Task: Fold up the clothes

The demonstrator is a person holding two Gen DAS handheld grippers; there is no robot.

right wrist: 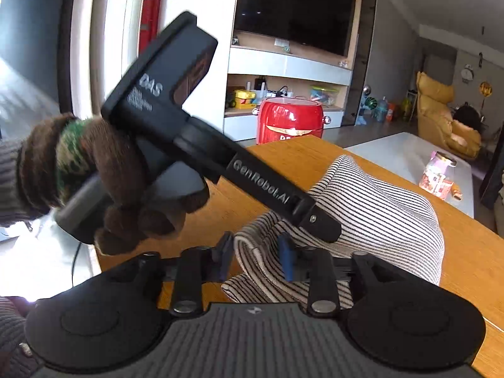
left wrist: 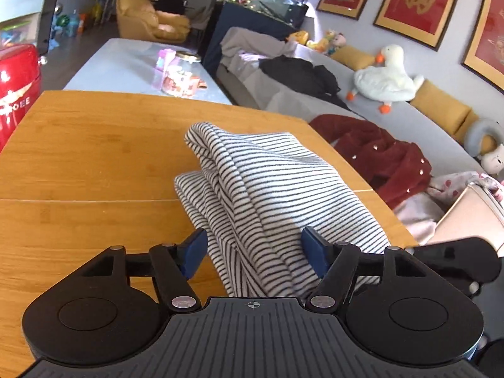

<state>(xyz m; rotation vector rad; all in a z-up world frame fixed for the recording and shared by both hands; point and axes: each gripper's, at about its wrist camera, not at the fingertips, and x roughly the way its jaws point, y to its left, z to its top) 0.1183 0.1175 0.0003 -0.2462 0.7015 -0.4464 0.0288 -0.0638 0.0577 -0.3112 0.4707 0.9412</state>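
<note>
A black-and-white striped garment (left wrist: 252, 173) lies bunched and partly folded on the wooden table (left wrist: 94, 157). My left gripper (left wrist: 255, 252) straddles its near edge. The blue pads (left wrist: 195, 252) stand apart, with cloth between them and not pinched. From the right wrist view, the same garment (right wrist: 378, 208) humps up on the table (right wrist: 472, 252). My right gripper (right wrist: 255, 256) is open around a rolled fold of it, its pads (right wrist: 285, 258) loose on either side. A gloved hand (right wrist: 104, 170) holds the left gripper (right wrist: 324, 228), which crosses this view and tips down onto the cloth.
A red appliance (left wrist: 15, 94) (right wrist: 289, 119) stands past the table's far corner. Beside the table runs a grey sofa (left wrist: 409, 119) with a dark red coat (left wrist: 378, 151), a black garment (left wrist: 296, 69) and a plush duck (left wrist: 384, 75). A low white table (left wrist: 126, 63) holds a jar (right wrist: 438, 173).
</note>
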